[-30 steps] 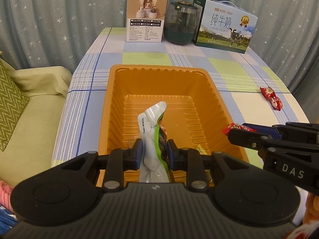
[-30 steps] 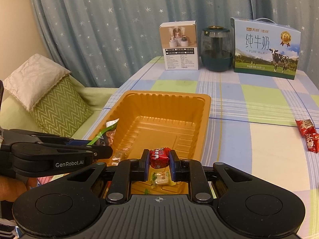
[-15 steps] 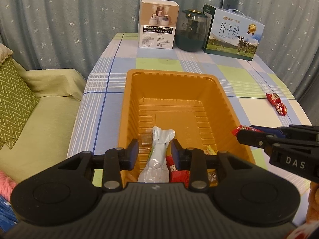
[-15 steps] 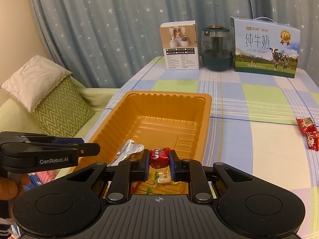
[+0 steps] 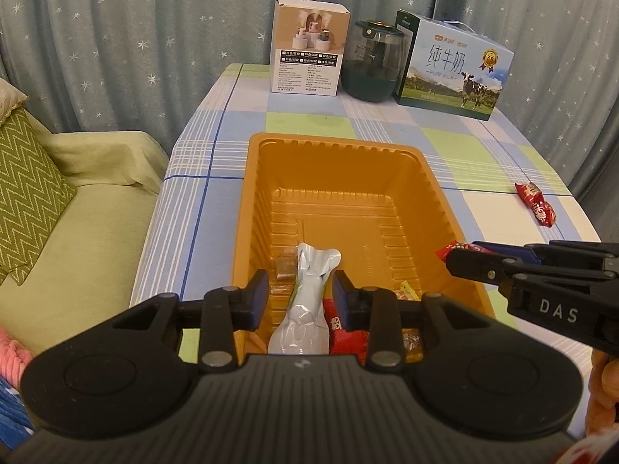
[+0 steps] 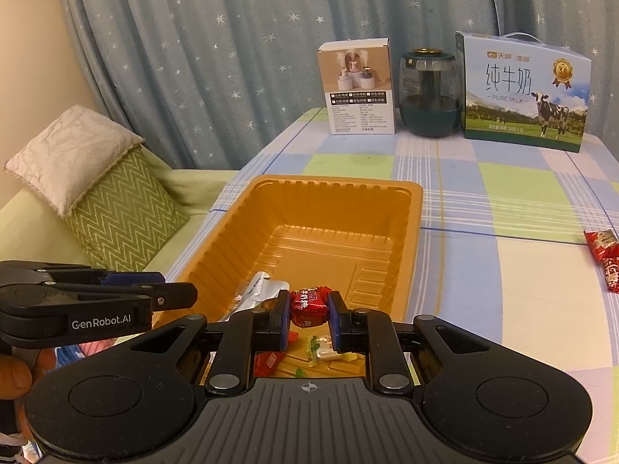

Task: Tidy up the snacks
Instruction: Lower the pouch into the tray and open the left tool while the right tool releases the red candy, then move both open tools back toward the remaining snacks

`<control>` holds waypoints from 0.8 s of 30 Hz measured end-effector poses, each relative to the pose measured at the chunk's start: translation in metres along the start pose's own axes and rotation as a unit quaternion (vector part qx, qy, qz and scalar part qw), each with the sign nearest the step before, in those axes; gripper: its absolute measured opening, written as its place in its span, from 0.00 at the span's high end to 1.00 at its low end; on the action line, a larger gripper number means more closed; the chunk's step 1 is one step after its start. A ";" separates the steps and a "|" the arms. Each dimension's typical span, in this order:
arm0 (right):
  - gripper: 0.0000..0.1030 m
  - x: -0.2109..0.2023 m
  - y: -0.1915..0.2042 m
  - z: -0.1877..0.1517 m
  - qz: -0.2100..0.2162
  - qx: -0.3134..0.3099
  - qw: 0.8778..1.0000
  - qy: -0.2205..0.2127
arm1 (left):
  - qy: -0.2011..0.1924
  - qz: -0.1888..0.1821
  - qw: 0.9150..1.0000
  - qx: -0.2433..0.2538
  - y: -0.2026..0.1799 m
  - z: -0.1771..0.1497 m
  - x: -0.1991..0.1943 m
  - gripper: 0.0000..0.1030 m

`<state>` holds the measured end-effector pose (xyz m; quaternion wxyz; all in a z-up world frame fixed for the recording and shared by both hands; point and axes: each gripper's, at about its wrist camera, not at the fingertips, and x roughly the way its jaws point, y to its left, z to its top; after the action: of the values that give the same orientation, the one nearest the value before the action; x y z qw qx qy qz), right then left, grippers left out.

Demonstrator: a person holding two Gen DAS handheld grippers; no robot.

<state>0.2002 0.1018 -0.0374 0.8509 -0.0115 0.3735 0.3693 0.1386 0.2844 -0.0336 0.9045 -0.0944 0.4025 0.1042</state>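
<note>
An orange tray sits on the checked tablecloth, with several small wrapped snacks at its near end. A silver and green pouch lies there between the jaws of my left gripper, which stands open with its pads clear of the pouch. My right gripper is shut on a red wrapped candy and hovers over the tray's near right corner. In the left wrist view it reaches in from the right with the candy at its tip. Two red snack packets lie on the cloth, right of the tray.
A white box, a dark glass jar and a milk carton line the table's far edge before a starred curtain. A green sofa with a zigzag cushion stands left of the table.
My left gripper has opened and let go of the silver pouch, which dropped from upright into the tray's near end. The right gripper has kept still with its candy.
</note>
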 end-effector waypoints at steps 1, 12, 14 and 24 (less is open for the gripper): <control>0.81 0.000 0.000 0.000 0.000 0.001 1.000 -0.001 | 0.000 0.001 1.000 -0.001 0.001 0.000 0.000 0.69; 0.50 -0.014 -0.017 0.001 0.008 0.039 0.999 -0.027 | -0.001 0.001 1.000 -0.012 0.002 -0.005 -0.005 0.69; 0.50 -0.023 -0.025 0.001 0.000 0.049 0.998 -0.030 | -0.004 0.001 1.000 -0.013 0.000 -0.006 -0.008 0.68; 0.50 -0.081 -0.066 -0.007 -0.058 0.101 0.992 -0.050 | -0.019 -0.006 1.000 -0.010 -0.026 -0.010 -0.031 0.55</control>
<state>0.2018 0.0015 -0.0077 0.8852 0.0707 0.3647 0.2799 0.1175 0.2537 -0.0149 0.9115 -0.1039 0.3840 0.1041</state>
